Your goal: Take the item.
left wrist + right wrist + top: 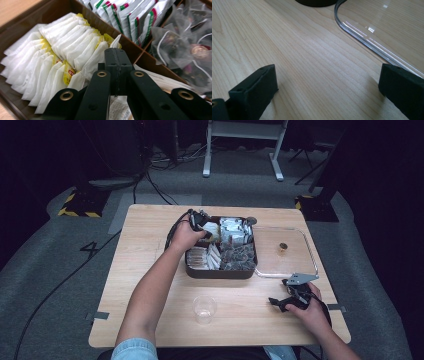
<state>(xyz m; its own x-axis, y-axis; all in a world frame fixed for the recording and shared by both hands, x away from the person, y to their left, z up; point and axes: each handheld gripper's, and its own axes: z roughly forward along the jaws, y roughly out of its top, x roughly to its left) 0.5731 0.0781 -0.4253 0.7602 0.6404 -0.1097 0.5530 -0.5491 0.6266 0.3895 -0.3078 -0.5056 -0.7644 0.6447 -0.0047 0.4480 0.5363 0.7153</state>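
A dark brown compartment box (220,272) sits mid-table, its divider (100,22) splitting rows of packets. My left gripper (200,220) reaches into its far-left compartment of white tea bags with yellow tags (50,55). There my left gripper (115,62) has its jaws pressed together on the edge of one white tea bag (97,56), whose corner pokes up past the tips. My right gripper (280,302) rests on the table at the front right. Seen from its own camera, my right gripper (327,85) stands open over bare wood.
Green-and-red striped sachets (130,17) and clear pouches (180,42) fill neighbouring compartments. A clear lid (300,265) with a small knob (283,246) lies right of the box, its rim (362,40) just ahead of the right jaws. A clear plastic cup (204,309) stands near the front edge.
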